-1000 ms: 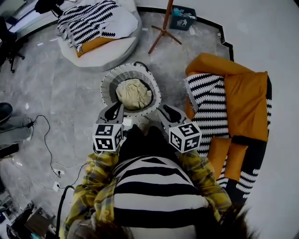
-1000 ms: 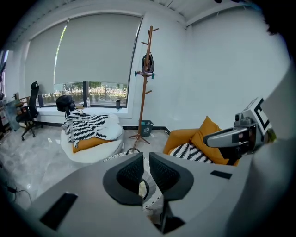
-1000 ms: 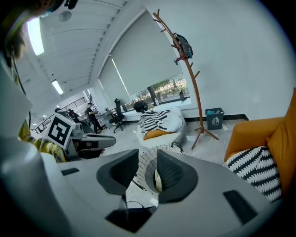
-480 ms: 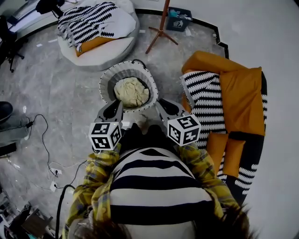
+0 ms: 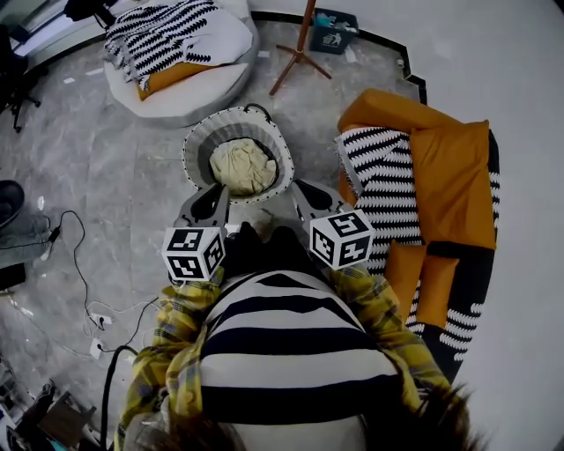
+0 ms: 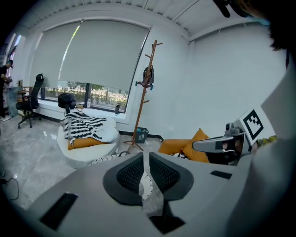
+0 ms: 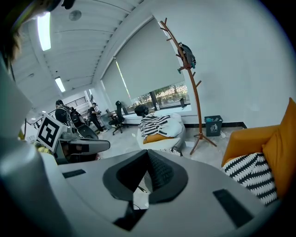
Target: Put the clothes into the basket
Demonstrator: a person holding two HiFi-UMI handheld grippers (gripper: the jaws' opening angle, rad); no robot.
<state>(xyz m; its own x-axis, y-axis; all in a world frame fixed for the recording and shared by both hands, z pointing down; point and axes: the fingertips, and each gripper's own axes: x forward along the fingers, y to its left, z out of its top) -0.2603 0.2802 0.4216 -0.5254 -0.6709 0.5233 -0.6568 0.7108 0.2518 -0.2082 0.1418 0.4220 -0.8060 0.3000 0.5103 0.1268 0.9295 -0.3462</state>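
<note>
cream clothes (image 5: pixel 242 166) lie inside basket (image 5: pixel 190 151). left hand-held gripper (image 5: pixel 214 201) just beside basket's near rim, jaws together, empty. right hand-held gripper (image 5: pixel 308 197) also beside near rim, jaws just closed together, nothing between.

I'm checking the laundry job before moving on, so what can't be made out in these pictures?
Basket bottom, head view: the cream cloth covers it, hiding anything beneath.
Person's feet, head view: the striped top blocks them.
Trash bin label, head view: too small to read.
Orange sofa far end, right gripper view: cut off by the picture edge.
</note>
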